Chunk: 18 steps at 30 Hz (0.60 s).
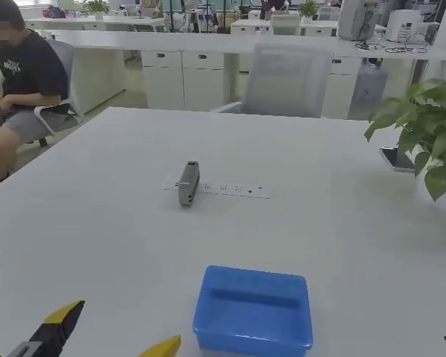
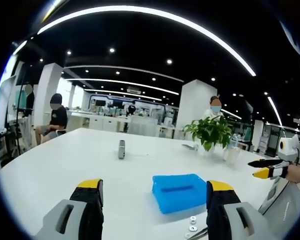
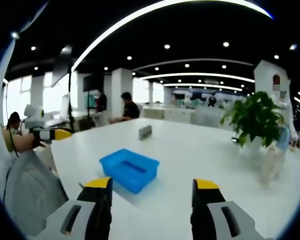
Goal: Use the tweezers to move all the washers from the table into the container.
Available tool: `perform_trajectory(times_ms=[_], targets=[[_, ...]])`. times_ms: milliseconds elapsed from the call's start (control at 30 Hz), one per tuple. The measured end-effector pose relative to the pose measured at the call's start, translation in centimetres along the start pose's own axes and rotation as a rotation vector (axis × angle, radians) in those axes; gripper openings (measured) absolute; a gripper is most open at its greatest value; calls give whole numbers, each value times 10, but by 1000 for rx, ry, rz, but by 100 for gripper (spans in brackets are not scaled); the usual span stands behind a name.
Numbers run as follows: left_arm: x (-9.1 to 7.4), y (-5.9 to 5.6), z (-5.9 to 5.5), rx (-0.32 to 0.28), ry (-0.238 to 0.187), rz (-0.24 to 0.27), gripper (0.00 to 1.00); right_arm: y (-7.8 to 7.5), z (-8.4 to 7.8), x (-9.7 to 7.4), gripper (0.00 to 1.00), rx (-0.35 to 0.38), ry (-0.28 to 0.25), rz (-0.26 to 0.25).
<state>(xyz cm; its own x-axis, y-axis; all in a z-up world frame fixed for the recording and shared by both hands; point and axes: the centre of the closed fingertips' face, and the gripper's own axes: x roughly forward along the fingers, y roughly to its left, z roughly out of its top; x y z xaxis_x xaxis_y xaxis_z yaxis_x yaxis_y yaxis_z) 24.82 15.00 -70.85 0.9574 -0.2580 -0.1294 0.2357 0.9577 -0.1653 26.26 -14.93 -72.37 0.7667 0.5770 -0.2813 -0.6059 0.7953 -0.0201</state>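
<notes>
Table [image 1: 97, 245] white, bare ahead of both tools; blue container [image 2: 179, 191] just ahead of left gripper [image 2: 155, 186], jaws apart, empty; right gripper [image 3: 152, 183] jaws apart, empty, container ahead-left; washers [image 2: 191, 226] tiny, by left gripper's right-hand jaw; tweezers [image 2: 200, 233] beside them, cut off, barely discernible.

1. Container [image 1: 250, 332]: blue, rectangular, open on top, with low walls. It stands upright and flat on the white table [image 1: 97, 223], near the close edge. Its bare blue floor shows. It also appears in the left gripper view [image 2: 182, 202] and the right gripper view [image 3: 135, 184].
2. Washers [image 2: 192, 219]: a few small silver rings lying flat on the table in a loose cluster, just beside the container's near wall and apart from it.
3. Tweezers [image 2: 200, 233]: thin metal tip beside the washers; the rest is cut off.
</notes>
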Motion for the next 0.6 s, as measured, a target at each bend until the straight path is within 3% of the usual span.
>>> perform_trajectory(times_ms=[600], targets=[[1, -3, -3, 5, 17, -16, 85, 0, -2, 0, 62, -20, 10, 0]])
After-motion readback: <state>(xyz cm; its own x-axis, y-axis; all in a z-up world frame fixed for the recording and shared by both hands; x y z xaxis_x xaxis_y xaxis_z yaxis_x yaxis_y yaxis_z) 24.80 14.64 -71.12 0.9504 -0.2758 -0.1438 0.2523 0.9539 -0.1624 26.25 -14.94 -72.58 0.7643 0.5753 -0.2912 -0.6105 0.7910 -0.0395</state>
